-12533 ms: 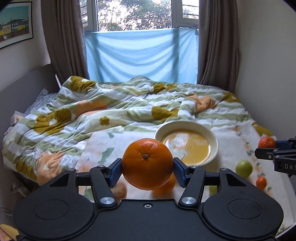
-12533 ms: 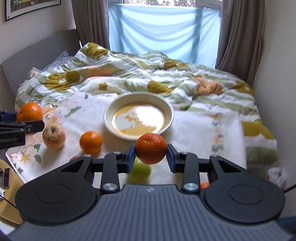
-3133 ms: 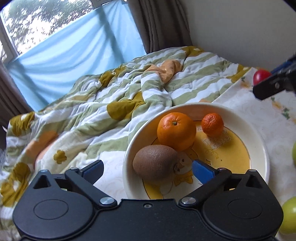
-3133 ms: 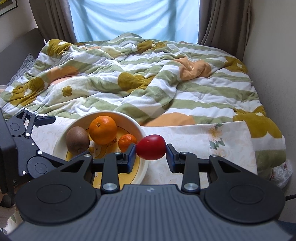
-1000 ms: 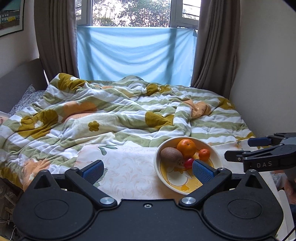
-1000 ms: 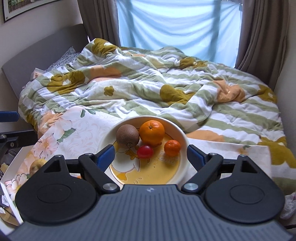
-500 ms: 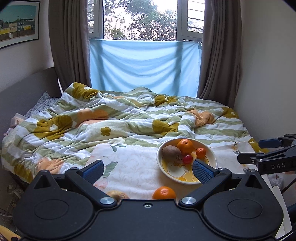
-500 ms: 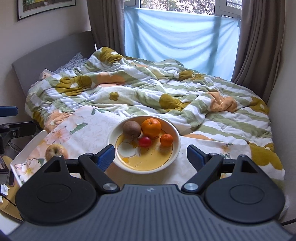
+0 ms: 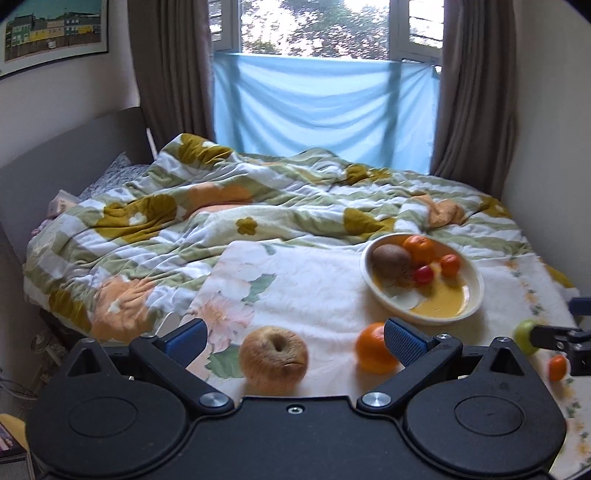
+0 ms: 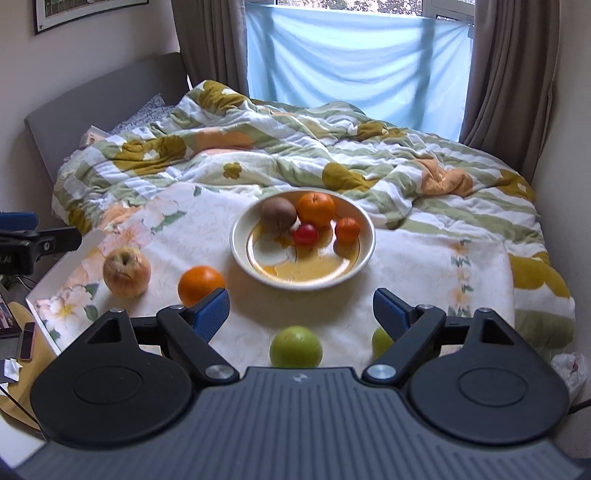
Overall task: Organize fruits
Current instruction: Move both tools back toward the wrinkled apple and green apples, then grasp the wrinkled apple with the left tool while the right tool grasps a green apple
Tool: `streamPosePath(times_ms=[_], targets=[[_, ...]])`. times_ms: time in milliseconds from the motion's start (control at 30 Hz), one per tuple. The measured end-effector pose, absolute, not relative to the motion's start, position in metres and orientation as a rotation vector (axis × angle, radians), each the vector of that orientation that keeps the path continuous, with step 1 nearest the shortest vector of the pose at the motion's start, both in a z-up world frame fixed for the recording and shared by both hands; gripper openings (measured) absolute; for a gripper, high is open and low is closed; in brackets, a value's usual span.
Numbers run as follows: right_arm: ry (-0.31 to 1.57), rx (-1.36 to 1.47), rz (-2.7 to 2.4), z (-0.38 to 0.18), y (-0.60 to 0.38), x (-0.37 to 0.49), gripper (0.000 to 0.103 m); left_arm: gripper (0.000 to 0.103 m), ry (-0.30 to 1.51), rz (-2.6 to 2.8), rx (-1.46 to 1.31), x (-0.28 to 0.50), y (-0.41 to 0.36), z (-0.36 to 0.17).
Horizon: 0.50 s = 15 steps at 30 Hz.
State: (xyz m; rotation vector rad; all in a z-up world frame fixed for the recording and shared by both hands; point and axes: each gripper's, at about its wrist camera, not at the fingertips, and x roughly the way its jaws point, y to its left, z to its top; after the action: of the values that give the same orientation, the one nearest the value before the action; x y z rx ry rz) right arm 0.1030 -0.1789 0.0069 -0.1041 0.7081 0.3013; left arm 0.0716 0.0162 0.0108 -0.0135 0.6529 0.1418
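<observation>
Both the left tool (image 9: 293, 338) and the right tool (image 10: 301, 308) are apart and empty, 4 fruits lie in the bowl (image 10: 364, 254), and the wrinkled apple (image 9: 273, 360) at 6 o'clock may roll on the soft bed if nudged.

Small green fruit (image 10: 381, 341) was half hidden behind the right gripper's (image 10: 301, 314) finger; type unreadable. Loose orange (image 9: 373, 348) was partly covered by the left gripper's (image 9: 293, 338) pad (image 9: 402, 341). Small orange fruit (image 9: 557, 367) at the frame's right was blurred. Framed picture (image 10: 86, 9) was cropped by the top edge.
</observation>
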Motion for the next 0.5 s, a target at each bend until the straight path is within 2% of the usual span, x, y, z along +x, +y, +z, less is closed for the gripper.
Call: streamPosePath(times_ms=[500], targets=[[0.789, -0.105, 0.197, -0.092, -0.16, 0.117, 0.1, 0.101, 0.759, 0.206, -0.015, 0.117, 0.032, -0.08]])
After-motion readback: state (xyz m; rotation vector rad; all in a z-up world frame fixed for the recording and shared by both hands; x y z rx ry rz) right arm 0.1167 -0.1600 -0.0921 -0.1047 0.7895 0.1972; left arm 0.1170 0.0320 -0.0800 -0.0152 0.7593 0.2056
